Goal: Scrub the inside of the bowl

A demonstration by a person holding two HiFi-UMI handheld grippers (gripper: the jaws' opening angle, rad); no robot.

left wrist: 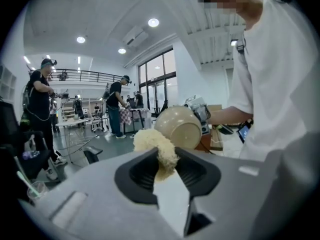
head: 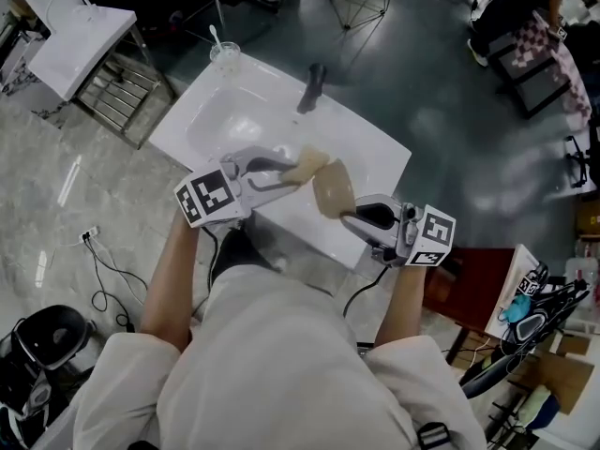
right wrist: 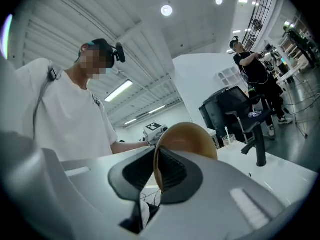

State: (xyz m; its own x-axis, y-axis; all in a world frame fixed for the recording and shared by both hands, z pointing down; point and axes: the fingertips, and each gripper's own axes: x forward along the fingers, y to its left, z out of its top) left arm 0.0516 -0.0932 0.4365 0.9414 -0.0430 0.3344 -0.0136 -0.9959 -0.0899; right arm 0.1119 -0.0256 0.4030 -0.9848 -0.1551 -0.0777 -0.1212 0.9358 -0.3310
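A tan bowl (head: 332,192) hangs on edge over the front of the white sink (head: 375,153), its rim clamped in my right gripper (head: 349,216), which is shut on it. The same bowl (right wrist: 192,136) rises from those jaws in the right gripper view. My left gripper (head: 286,172) is shut on a pale fluffy sponge (head: 306,165), held just left of the bowl. In the left gripper view the sponge (left wrist: 155,145) sticks up between the jaws, and the bowl (left wrist: 179,125) shows its rounded outside behind it, a small gap apart.
A dark faucet (head: 313,84) stands at the sink's far edge. A clear cup (head: 224,55) with a stick in it sits on the far left corner. A white table (head: 75,40) is at the upper left. Cables (head: 108,279) lie on the floor.
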